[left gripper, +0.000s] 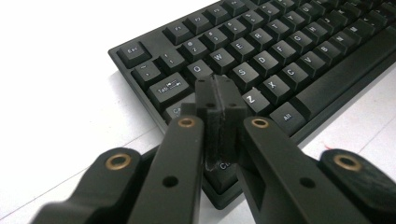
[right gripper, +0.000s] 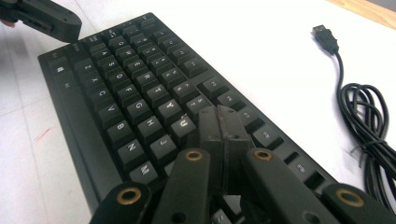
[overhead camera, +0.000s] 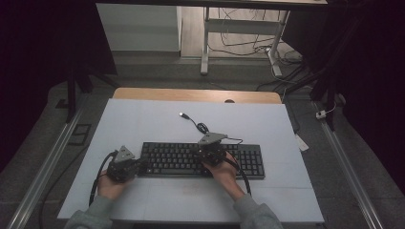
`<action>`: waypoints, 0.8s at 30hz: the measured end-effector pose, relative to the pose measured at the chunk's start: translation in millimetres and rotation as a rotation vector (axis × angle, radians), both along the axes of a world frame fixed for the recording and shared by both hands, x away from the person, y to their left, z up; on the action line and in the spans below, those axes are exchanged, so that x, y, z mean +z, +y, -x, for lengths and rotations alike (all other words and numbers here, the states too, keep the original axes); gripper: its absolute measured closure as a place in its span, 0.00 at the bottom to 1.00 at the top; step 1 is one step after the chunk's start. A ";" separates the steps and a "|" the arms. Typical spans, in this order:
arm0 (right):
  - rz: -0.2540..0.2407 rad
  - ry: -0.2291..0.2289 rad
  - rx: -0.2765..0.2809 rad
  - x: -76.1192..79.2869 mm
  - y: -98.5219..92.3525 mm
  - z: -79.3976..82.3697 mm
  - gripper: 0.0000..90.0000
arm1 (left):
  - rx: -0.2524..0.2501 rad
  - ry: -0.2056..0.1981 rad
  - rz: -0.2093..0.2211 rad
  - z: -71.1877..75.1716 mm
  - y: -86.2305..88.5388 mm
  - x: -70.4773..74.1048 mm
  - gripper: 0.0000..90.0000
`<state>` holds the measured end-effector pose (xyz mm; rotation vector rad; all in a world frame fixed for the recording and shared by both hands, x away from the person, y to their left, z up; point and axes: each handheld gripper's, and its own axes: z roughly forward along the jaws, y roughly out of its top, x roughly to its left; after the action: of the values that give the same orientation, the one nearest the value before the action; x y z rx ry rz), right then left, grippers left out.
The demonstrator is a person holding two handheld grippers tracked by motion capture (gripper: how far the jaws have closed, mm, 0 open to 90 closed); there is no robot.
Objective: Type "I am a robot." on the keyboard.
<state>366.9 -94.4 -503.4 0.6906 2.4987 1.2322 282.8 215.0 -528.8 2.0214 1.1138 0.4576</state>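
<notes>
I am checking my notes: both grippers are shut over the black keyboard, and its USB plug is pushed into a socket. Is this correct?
Not quite. The USB plug lies loose on the white table, as the right gripper view shows. Both grippers, left and right, are shut over the keyboard.

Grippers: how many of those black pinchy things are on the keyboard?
2. The left gripper is over the left end of the keyboard, jaws shut. The right gripper is over the keyboard's middle keys, jaws shut too.

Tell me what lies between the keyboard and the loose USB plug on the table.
In the high view, the keyboard's own coiled black cable lies there, leading to the USB plug; otherwise bare white tabletop.
</notes>
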 end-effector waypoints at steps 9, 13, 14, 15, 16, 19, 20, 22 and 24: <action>-0.039 0.012 -0.003 4.6 -23.0 5.8 0.73 | 0.006 -0.026 0.037 2.7 5.6 3.7 0.88; -0.063 0.015 -0.013 6.7 -34.8 9.9 0.62 | 0.018 -0.027 0.046 3.3 6.3 4.0 0.73; -0.078 0.019 -0.022 7.4 -42.5 12.6 0.59 | 0.018 -0.024 0.046 3.3 6.0 3.9 0.67; -0.078 0.019 -0.022 7.4 -42.5 12.6 0.59 | 0.019 -0.022 0.047 3.2 5.7 3.8 0.67; -0.082 0.019 -0.023 7.3 -45.1 13.1 0.58 | 0.018 -0.018 0.047 3.1 5.5 3.7 0.65; -0.090 0.020 -0.034 7.2 -57.0 16.3 0.56 | 0.021 -0.013 0.052 3.2 5.1 3.8 0.58; -0.091 0.022 -0.038 7.5 -59.8 17.3 0.56 | 0.021 -0.013 0.052 3.2 5.1 3.8 0.56; -0.097 0.023 -0.045 7.8 -65.0 19.1 0.55 | 0.020 -0.012 0.055 3.5 5.5 4.1 0.54; -0.100 0.023 -0.055 7.8 -69.7 21.1 0.55 | 0.016 -0.008 0.062 3.9 6.3 4.7 0.53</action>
<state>345.8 -164.1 -495.5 0.7968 2.4322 1.3445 278.9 221.3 -524.1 1.9566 1.1266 0.4344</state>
